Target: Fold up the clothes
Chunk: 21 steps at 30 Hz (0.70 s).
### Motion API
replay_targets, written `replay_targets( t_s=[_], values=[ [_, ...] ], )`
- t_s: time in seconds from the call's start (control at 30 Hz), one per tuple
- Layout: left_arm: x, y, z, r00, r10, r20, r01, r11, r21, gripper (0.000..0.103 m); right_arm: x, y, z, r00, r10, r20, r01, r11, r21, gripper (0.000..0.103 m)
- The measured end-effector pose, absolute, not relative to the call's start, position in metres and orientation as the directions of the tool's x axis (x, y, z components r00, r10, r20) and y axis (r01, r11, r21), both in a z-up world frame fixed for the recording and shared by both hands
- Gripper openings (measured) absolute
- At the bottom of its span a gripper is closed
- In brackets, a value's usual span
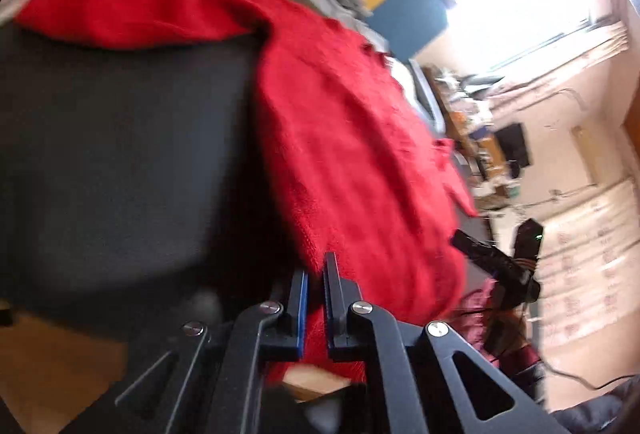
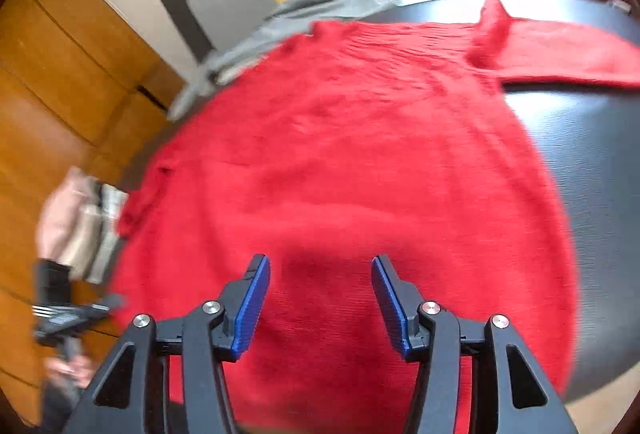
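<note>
Risk: my left gripper (image 1: 316, 298) pinches only the red sweater (image 1: 344, 137) hem (thin bite, may slip) while my right gripper (image 2: 320, 298) hangs open, empty.

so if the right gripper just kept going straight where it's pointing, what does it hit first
Most likely the red sweater. The right gripper stands open and empty, angled down over the garment spread on the dark table, with nothing between them. How far off the fabric lies is unclear.
</note>
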<state>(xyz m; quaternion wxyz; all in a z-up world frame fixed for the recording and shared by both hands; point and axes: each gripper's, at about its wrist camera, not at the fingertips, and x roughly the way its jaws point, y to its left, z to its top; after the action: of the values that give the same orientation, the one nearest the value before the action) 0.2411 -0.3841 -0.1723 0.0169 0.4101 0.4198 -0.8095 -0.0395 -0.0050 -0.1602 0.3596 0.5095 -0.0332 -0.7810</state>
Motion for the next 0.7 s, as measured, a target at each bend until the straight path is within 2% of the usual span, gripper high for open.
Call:
replay_targets(
  t_s=[0.13, 0.27, 0.47, 0.53, 0.57, 0.63, 0.7],
  values=[
    [0.252, -0.392, -0.193, -0.595, 0.267, -0.758, 0.456, -0.664, -0.592, 0.005, -0.036, -0.015, -0.176, -0.268, -0.454, -0.850, 0.563, -0.790, 0.244, 0.055],
    [0.251, -0.388, -0.198, -0.568, 0.249, -0.784, 0.467, -0.687, -0.556, 0.004, -0.025, -0.032, -0.177, -0.316, -0.351, -0.881, 0.642, -0.763, 0.074, 0.055],
    [0.252, -0.383, -0.188, -0.504, 0.238, -0.830, 0.459, -0.740, -0.491, 0.006, -0.029, -0.030, -0.176, -0.282, -0.342, -0.896, 0.646, -0.758, 0.086, 0.055],
    [0.250, -0.397, -0.175, -0.532, 0.214, -0.819, 0.473, -0.727, -0.497, 0.006, -0.031, -0.028, -0.175, -0.262, -0.346, -0.901, 0.649, -0.754, 0.101, 0.055],
    [0.249, -0.405, -0.169, -0.546, 0.201, -0.813, 0.480, -0.720, -0.500, 0.011, -0.033, -0.025, -0.175, -0.249, -0.358, -0.900, 0.655, -0.746, 0.116, 0.055],
    [0.234, -0.414, -0.157, -0.561, 0.152, -0.813, 0.483, -0.738, -0.471, 0.021, -0.040, -0.023, -0.175, -0.221, -0.396, -0.891, 0.663, -0.732, 0.161, 0.062],
    [0.219, -0.423, -0.145, -0.576, 0.102, -0.811, 0.487, -0.754, -0.440, 0.022, -0.050, -0.033, -0.175, -0.189, -0.433, -0.881, 0.659, -0.722, 0.213, 0.070]
  ],
)
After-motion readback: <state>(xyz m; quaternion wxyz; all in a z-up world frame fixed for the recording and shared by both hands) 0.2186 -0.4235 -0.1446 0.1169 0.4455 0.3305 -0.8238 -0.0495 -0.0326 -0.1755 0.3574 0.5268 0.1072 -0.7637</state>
